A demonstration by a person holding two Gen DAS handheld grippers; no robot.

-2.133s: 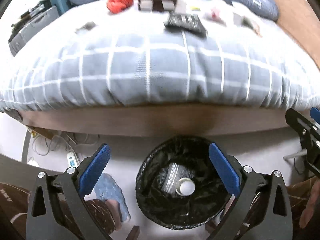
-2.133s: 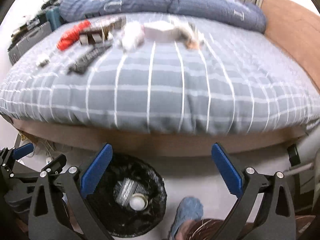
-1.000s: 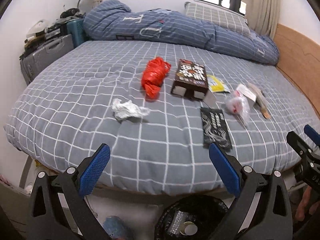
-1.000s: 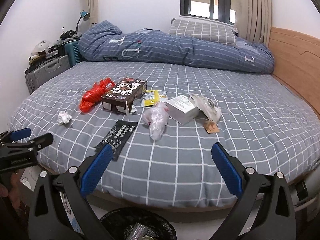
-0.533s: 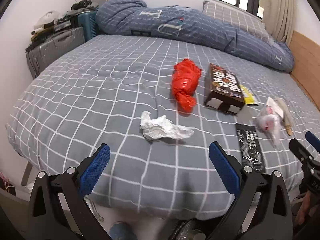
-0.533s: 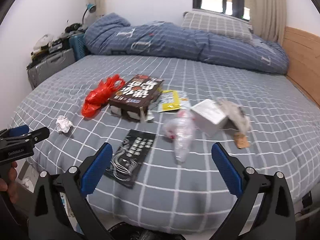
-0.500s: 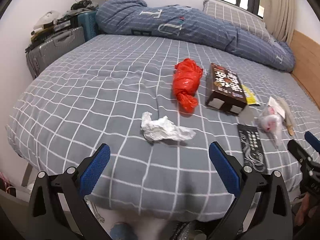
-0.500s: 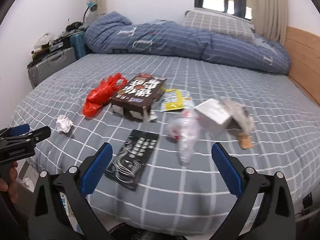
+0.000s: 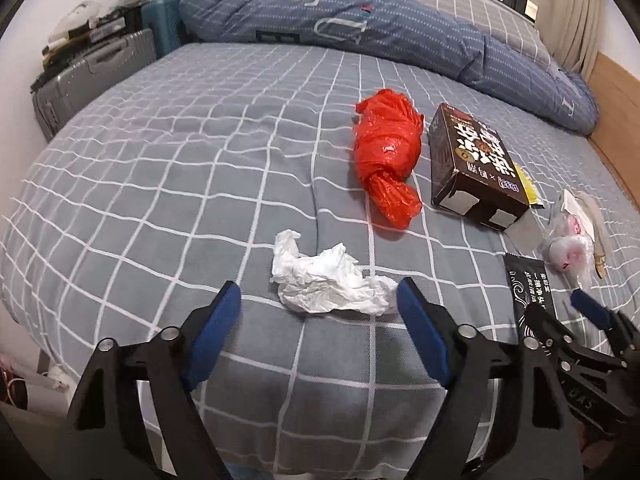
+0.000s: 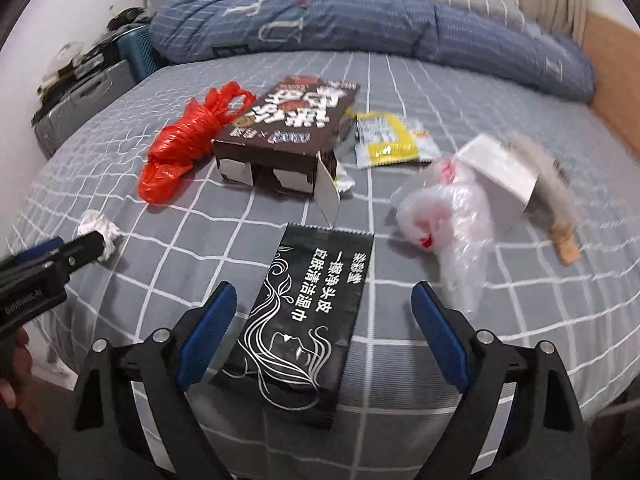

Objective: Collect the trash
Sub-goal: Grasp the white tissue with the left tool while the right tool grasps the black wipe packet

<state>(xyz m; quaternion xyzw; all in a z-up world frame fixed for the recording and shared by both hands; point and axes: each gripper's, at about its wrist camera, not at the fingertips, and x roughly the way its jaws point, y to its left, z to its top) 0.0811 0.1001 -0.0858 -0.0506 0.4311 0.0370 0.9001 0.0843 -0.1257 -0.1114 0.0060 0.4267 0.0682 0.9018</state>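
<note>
Left gripper [image 9: 318, 308]: black frame with blue finger pads [image 9: 214, 326]; jaws are spread wide and nothing is held. It is poised low over the near edge of the grey, white-checked bedsheet [image 9: 168, 168]. A crumpled white tissue [image 9: 326, 280] is seen lying on the sheet just ahead of the gap between the pads, with its right end close to the right pad.

Right gripper [image 10: 322, 316]: same build; jaws are likewise spread wide and empty. A flat black sachet printed with white line art and lettering [image 10: 308, 320] is framed between the pads, flat on the sheet, its near end running under the gap.

Further trash is laid out on the bed:
- a knotted red plastic bag [image 9: 386, 160], beyond the tissue;
- a dark brown cardboard carton with open end flaps [image 9: 476, 168], just beside the red bag;
- a yellow and white wrapper [image 10: 384, 140], partly tucked behind the carton;
- a crumpled clear plastic bag with red marks [image 10: 448, 216], to the right of the sachet;
- a small white box [image 10: 500, 176], touching the clear bag;
- a blurred greyish item beside the white box, not identifiable.

A blue quilted duvet [image 9: 360, 28] is bunched along the far side of the bed. A grey hard-shell suitcase [image 9: 92, 76] is stood at the left of the bed.
</note>
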